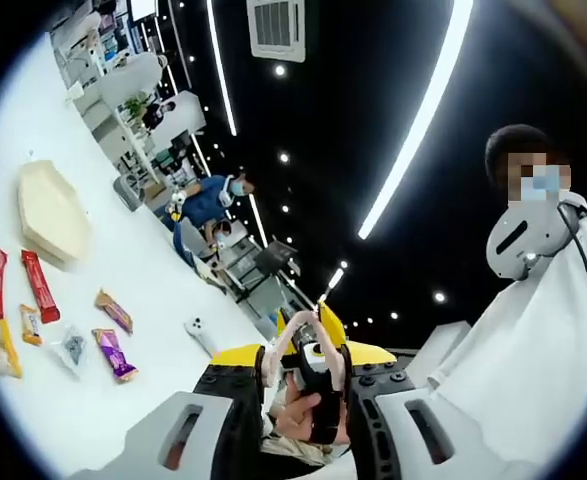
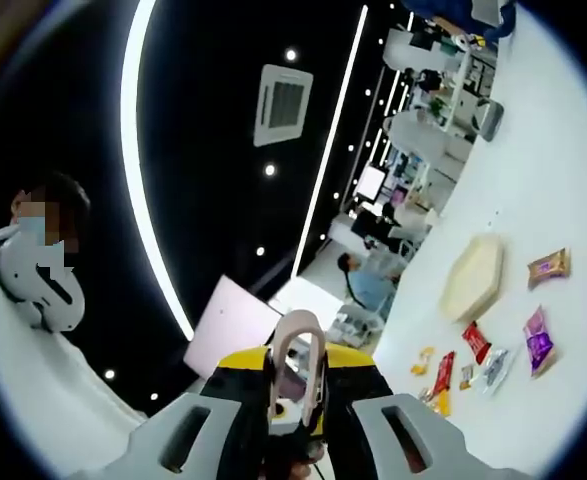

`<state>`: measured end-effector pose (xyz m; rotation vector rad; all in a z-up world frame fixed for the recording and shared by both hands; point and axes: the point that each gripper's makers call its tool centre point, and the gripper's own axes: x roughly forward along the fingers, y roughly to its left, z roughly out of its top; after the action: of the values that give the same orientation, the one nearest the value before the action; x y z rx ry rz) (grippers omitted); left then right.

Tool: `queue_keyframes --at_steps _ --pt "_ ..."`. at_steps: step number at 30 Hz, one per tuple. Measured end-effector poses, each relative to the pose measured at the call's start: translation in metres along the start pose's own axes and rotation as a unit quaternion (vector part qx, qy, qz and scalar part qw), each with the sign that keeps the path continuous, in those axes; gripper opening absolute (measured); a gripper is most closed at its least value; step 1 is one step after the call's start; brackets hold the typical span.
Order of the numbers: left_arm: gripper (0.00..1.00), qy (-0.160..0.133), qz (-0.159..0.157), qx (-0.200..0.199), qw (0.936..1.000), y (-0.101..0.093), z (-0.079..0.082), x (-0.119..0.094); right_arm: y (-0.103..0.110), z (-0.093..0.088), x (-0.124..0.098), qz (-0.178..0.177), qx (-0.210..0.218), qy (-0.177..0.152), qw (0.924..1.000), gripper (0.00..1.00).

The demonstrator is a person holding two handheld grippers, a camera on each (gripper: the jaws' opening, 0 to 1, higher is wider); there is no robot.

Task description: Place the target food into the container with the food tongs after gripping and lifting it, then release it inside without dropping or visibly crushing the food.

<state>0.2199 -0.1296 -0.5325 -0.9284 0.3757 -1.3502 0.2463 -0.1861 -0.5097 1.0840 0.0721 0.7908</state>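
Far off to the side of both grippers' fingers, the white table carries a pale hexagonal container, with wrapped snacks scattered just beside it. The left gripper pinches pink food tongs. The right gripper pinches identical tongs, both raised well clear.

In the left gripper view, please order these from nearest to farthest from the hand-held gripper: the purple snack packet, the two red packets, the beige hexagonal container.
1. Purple snack packet, on the white table, left of the hand-held gripper.
2. Two red packets, further left on the table.
3. Beige hexagonal container, beyond the packets, toward the table's far end.
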Motion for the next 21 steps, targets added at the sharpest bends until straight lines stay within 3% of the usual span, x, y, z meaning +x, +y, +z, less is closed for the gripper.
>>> queue_keyframes --at_steps 5,12,21 --pt "0.19 0.046 0.000 -0.003 0.9989 -0.003 -0.010 0.001 0.002 0.002 0.004 0.004 -0.006 0.003 1.0000 0.17" --pt "0.23 0.020 0.003 0.018 0.9996 -0.001 0.007 -0.009 0.001 -0.006 0.011 0.011 -0.003 0.016 0.9998 0.18" --pt "0.20 -0.006 0.013 0.008 0.9999 0.000 0.015 -0.008 -0.003 -0.008 0.010 -0.002 -0.017 -0.008 0.9998 0.21"
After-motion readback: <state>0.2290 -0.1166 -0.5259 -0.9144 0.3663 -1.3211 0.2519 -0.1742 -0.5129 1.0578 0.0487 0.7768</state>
